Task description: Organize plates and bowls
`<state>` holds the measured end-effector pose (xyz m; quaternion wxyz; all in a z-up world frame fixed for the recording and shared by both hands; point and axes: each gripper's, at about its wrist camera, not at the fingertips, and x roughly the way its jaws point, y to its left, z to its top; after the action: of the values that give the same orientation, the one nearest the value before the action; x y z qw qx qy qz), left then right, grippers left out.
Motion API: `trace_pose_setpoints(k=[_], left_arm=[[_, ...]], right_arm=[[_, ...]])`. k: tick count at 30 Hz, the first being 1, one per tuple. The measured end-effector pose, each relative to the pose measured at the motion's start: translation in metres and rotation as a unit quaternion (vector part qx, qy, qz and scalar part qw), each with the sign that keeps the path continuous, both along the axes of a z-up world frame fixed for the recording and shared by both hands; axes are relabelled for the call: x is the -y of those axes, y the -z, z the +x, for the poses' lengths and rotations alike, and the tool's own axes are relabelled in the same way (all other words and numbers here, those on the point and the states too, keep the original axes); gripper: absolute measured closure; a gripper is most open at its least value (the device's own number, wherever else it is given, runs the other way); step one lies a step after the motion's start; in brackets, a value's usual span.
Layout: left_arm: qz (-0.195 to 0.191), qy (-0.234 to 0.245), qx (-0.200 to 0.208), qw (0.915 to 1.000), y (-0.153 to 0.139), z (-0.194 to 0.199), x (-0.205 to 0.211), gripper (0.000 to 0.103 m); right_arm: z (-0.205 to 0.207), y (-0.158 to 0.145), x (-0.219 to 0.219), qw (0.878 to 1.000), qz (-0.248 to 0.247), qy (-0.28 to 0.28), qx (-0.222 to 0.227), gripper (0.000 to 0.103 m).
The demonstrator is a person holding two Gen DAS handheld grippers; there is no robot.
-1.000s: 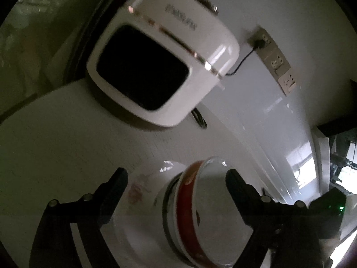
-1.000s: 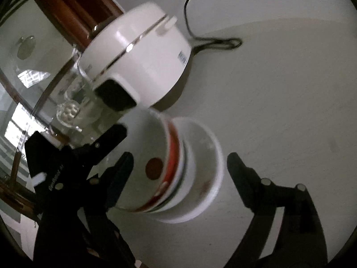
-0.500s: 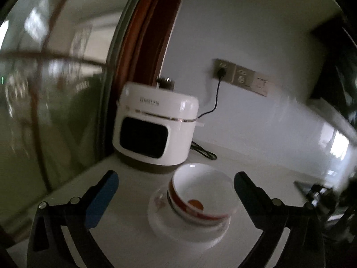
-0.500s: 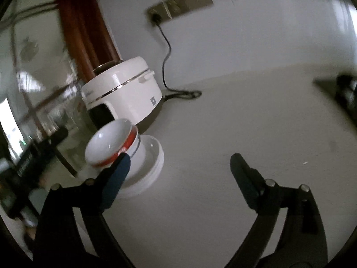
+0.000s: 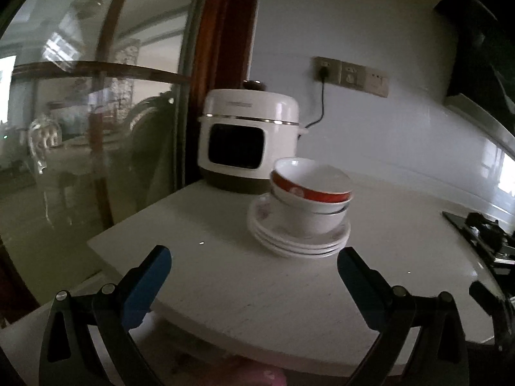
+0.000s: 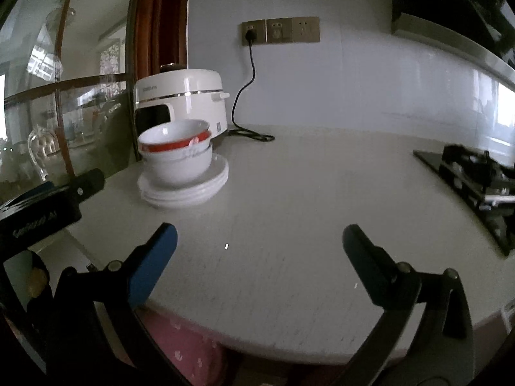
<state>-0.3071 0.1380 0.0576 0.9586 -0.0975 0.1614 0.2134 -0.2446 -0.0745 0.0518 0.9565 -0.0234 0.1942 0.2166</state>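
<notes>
Now both grippers hang low over the near edge of the pale counter [image 6: 289,193], pointing slightly downward toward the back wall. The left gripper [image 5: 254,265] has its two blue-padded fingers spread wide with nothing between them, only bare counter. The right gripper [image 6: 259,241] has its jaws opening at this moment, and they too are empty; in its view the left gripper's black body [image 6: 42,206] shows at the left edge, so the two tools sit side by side, the left one nearer the stack.

That stack stands upright near the counter's left end, just in front of the white rice cooker [image 5: 248,138] and well apart from both sets of fingers. At the bottom lie the plates [image 5: 299,241], flat and nested. On them sits a white bowl [image 6: 178,164], mouth up, and inside it a red-banded bowl [image 5: 310,183], also mouth up but tipped a little, so its rim is not level.

The cooker's black cord [image 6: 241,96] runs up to the wall sockets [image 6: 280,30]. A gas hob [image 6: 476,173] sits at the far right. Beside the cooker is a glass door [image 5: 80,128].
</notes>
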Motion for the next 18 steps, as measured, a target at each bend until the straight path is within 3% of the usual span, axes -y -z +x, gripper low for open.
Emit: trace_pose_setpoints(k=[9, 18], left_arm=[[0.028, 0.004, -0.006, 0.9996, 0.009, -0.003, 0.002, 0.000], [0.025, 0.017, -0.015, 0.9994, 0.017, -0.001, 0.009, 0.000]], right_arm=[[-0.026, 0.011, -0.008, 0.999, 0.018, -0.007, 0.044, 0.000], [-0.024, 0.014, -0.008, 0.999, 0.024, -0.003, 0.034, 0.000]])
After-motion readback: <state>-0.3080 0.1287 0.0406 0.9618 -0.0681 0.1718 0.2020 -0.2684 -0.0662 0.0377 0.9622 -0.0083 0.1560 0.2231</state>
